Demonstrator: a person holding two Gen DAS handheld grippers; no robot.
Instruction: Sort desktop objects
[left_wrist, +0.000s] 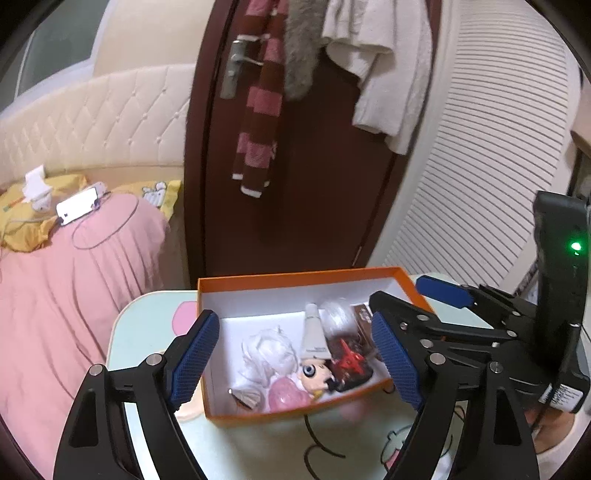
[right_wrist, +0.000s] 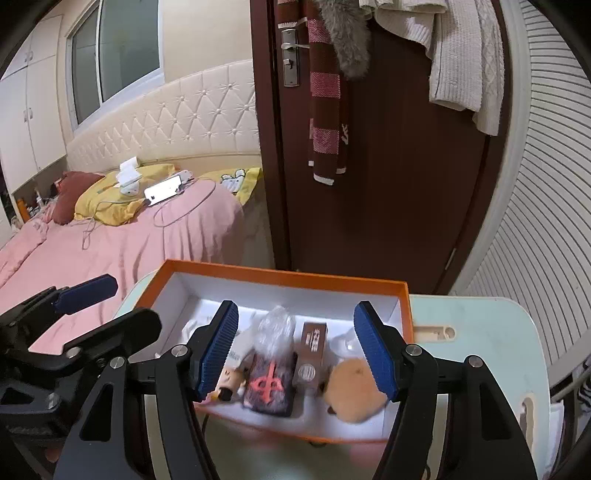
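Both tools hover over the orange box (right_wrist: 404, 295) on the pale table (right_wrist: 480, 325): the left gripper (left_wrist: 295, 363) and the right gripper (right_wrist: 295, 349) each stand with jaws apart and nothing between the pads, a posture that suggests items have been let go into the box. The box already holds the sorted objects: a small doll (left_wrist: 314, 374), a white tube (left_wrist: 314, 334), a dark case with a red emblem (right_wrist: 271, 387), a brown carton (right_wrist: 312, 354), a tan plush (right_wrist: 352, 387) and crinkled clear wrap (right_wrist: 275, 328). No loose object shows on the visible tabletop, so the sorting appears largely complete.
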